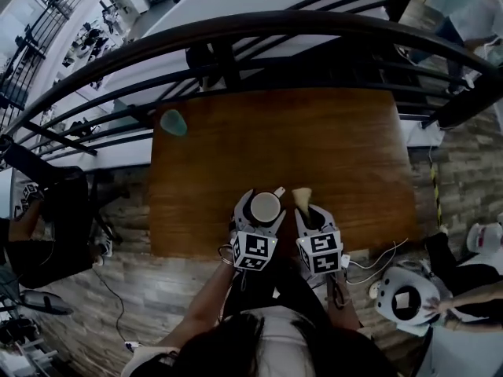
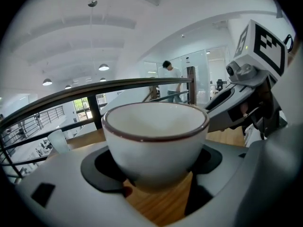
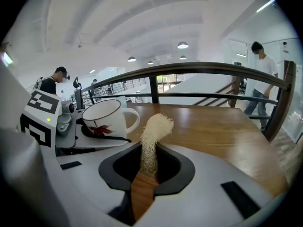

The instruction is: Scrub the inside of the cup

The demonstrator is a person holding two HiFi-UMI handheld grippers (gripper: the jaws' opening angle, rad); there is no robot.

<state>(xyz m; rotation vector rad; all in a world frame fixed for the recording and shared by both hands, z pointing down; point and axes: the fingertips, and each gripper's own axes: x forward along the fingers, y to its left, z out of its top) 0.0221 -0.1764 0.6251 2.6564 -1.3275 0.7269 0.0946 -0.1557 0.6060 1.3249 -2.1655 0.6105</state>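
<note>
A white cup [image 1: 266, 207] with a dark rim sits upright between the jaws of my left gripper [image 1: 264, 215], above the near edge of the wooden table [image 1: 346, 148]. The left gripper view shows the cup [image 2: 156, 136] filling the gap, its pads pressed on both sides. In the right gripper view the cup [image 3: 105, 119] shows a red leaf print, with its handle turned toward the scrubber. My right gripper [image 3: 150, 168] is shut on a pale loofah scrubber [image 3: 154, 134], which stands up out of the jaws just right of the cup. The scrubber [image 1: 302, 196] is outside the cup.
A teal cup [image 1: 174, 122] stands at the table's far left corner. A dark curved railing [image 1: 259, 34] runs beyond the far edge. People sit or stand to the left and right of the table, and cables lie on the floor at the right.
</note>
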